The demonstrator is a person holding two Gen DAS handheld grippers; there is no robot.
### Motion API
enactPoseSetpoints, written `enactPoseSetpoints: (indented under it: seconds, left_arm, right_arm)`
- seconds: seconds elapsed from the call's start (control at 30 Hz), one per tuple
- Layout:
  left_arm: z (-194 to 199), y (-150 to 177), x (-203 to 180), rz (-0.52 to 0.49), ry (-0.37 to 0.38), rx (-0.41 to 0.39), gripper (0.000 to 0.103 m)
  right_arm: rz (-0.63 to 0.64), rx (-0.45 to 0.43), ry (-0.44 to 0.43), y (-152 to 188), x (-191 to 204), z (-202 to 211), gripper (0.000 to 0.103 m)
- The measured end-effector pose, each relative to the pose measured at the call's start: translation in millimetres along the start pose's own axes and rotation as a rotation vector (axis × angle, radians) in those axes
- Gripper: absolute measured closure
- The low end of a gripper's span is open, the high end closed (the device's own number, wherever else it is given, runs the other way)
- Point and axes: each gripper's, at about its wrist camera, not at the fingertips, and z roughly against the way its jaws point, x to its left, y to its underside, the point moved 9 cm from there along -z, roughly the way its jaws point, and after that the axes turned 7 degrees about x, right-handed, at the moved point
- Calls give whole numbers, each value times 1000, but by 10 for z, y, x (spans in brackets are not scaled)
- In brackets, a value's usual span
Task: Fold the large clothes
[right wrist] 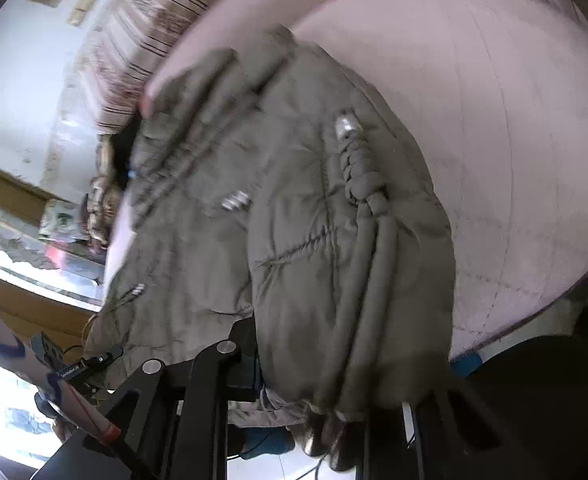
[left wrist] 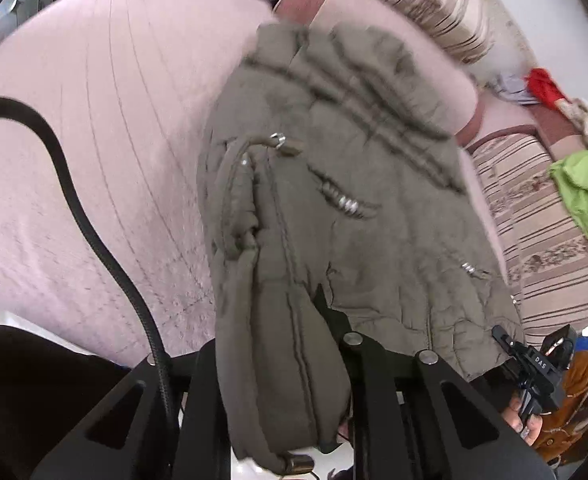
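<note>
An olive-grey padded jacket [left wrist: 354, 184] lies on a pink bedspread [left wrist: 93, 140]. It has silver snaps, drawstrings and quilted seams. My left gripper [left wrist: 294, 340] is shut on a thick folded edge of the jacket, which drapes over and hides the fingers. In the right wrist view the same jacket [right wrist: 273, 200] fills the middle. My right gripper [right wrist: 318, 344] is shut on its bunched hem or hood edge, with the fabric covering the fingertips. Each gripper shows small in the other's view, at the jacket's far edge [left wrist: 534, 364] [right wrist: 81, 364]. Both views are motion-blurred.
A striped sofa or cushions [left wrist: 534, 200] runs beside the bed. A green garment [left wrist: 586, 192], a red cloth [left wrist: 546, 84] and a brown coat [left wrist: 574, 400] lie to the right. A black cable [left wrist: 93, 240] crosses the left wrist view. A window and sill [right wrist: 21, 240] are left.
</note>
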Motion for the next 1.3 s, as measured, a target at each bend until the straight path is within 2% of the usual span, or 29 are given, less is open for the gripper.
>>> enactPoseSetpoints:
  seconds: [0.13, 0.3, 0.4, 0.47, 0.57, 0.77, 0.93, 1.07, 1.13, 1.2, 1.3]
  left_arm:
    - [361, 37, -114, -62, 6, -42, 87]
    - [504, 116, -101, -95, -8, -49, 87]
    - [492, 21, -142, -91, -9, -53, 88]
    - [499, -153, -260, -93, -5, -70, 88]
    - [593, -517, -429, -110, 14, -115, 88]
    - [758, -1372, -665, -105, -6, -214, 87]
    - [637, -2303, -730, -94, -81, -257, 87]
    - [326, -2942, -597, -61, -134, -246, 87]
    - [46, -3265, -471, -26, -166, -218, 87]
    - [-279, -3558, -386, 5, -207, -187, 86]
    - [-783, -3822, -204, 51, -253, -122, 83]
  right_arm:
    - [54, -44, -46, -24, 250, 370, 83]
    - [103, -37, -49, 79, 355, 622, 84]
    - [102, -24, -38, 74, 380, 618, 85]
    - [104, -31, -40, -50, 472, 606, 85]
    - [124, -58, -43, -358, 640, 624, 86]
    - [167, -120, -38, -1177, 1124, 555, 86]
    - [196, -167, -8, -1988, 1573, 355, 86]
    - [180, -158, 52, -2690, 1784, -79, 86]
    - [167, -139, 89, -2969, 1792, -362, 85]
    - [150, -127, 135, -3207, 1734, -659, 85]
    - [114, -113, 227, -3519, 1511, -1111, 84]
